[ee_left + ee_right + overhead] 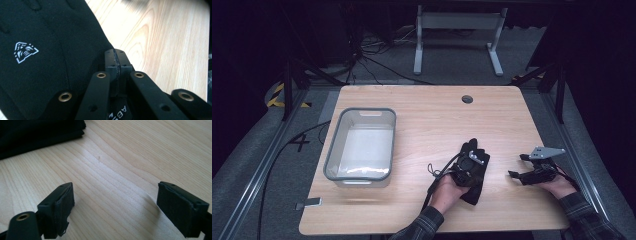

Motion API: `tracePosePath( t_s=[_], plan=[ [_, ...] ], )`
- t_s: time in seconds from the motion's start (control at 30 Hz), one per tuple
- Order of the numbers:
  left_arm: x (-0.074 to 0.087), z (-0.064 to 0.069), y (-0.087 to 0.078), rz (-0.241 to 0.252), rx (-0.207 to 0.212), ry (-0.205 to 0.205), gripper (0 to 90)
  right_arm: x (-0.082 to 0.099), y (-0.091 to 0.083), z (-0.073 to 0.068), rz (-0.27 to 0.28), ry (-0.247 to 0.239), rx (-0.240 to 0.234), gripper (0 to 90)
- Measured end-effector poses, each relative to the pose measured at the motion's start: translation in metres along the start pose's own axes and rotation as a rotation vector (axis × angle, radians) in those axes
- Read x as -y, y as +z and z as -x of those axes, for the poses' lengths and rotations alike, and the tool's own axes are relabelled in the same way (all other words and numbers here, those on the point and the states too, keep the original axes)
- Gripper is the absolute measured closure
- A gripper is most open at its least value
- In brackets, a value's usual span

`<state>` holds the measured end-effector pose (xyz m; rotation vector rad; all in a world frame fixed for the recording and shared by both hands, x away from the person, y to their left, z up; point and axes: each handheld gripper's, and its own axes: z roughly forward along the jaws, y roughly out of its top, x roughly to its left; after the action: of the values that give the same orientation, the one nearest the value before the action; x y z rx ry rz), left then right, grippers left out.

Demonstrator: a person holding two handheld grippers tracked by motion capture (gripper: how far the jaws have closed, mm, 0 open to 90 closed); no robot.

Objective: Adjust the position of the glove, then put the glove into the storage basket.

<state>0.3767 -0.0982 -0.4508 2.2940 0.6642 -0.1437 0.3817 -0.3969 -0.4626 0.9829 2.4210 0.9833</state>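
At lower centre of the high view, the left gripper lies clenched over a black glove on the bench, perhaps pinning it; the right gripper, lower right, hangs released.

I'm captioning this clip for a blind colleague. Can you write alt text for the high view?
On a light wooden table, a person's left tool rests shut on a black glove near the front edge. The right tool sits open beside it, apart from the glove. An empty grey plastic bin stands at the table's left.
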Motion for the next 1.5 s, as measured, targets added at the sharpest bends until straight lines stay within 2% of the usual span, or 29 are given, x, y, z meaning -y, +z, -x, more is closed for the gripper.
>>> tracePosePath(
  t_s=[0.2, 0.5, 0.7, 0.83, 0.97, 1.07, 1.17, 1.27, 1.3, 1.33, 1.4, 1.5],
  plan=[
    [0.009, -0.006, -0.017, -0.032, -0.036, -0.004, 89.8, 0.001, 0.000, 0.001, 0.003, 0.003, -0.002, 15.2],
    [0.022, -0.016, -0.036, -0.053, -0.075, -0.016, 89.7, 0.001, 0.002, 0.001, 0.003, 0.016, -0.023, 14.4],
    [0.030, -0.021, -0.046, -0.055, -0.098, -0.029, 89.8, 0.001, 0.002, 0.000, 0.004, 0.014, -0.028, 13.7],
    [0.029, -0.021, -0.052, -0.032, -0.095, -0.030, 88.5, 0.001, 0.004, -0.001, 0.009, 0.013, -0.029, 10.2],
    [0.027, -0.024, -0.063, 0.014, -0.118, -0.026, 73.1, 0.002, 0.004, -0.003, 0.011, 0.011, -0.031, 8.9],
    [0.025, -0.030, -0.069, 0.033, -0.140, -0.022, 57.6, 0.002, 0.004, -0.003, 0.011, 0.011, -0.031, 8.9],
    [0.023, -0.035, -0.070, 0.040, -0.135, -0.015, 44.2, 0.002, 0.004, -0.003, 0.011, 0.012, -0.032, 8.9],
    [0.021, -0.041, -0.068, 0.058, -0.141, 0.006, 33.1, 0.002, 0.004, -0.003, 0.012, 0.011, -0.032, 8.9],
    [0.020, -0.043, -0.066, 0.062, -0.139, 0.011, 33.1, 0.002, 0.004, -0.003, 0.011, 0.011, -0.031, 8.9],
    [0.019, -0.045, -0.061, 0.045, -0.138, 0.024, 26.1, 0.002, 0.004, -0.003, 0.011, 0.011, -0.031, 8.9],
    [0.016, -0.048, -0.056, 0.029, -0.140, 0.039, 22.5, 0.002, 0.004, -0.003, 0.011, 0.011, -0.031, 8.9],
    [0.013, -0.052, -0.050, 0.030, -0.140, 0.029, 18.7, 0.002, 0.004, -0.003, 0.011, 0.011, -0.031, 8.9]
  ],
)
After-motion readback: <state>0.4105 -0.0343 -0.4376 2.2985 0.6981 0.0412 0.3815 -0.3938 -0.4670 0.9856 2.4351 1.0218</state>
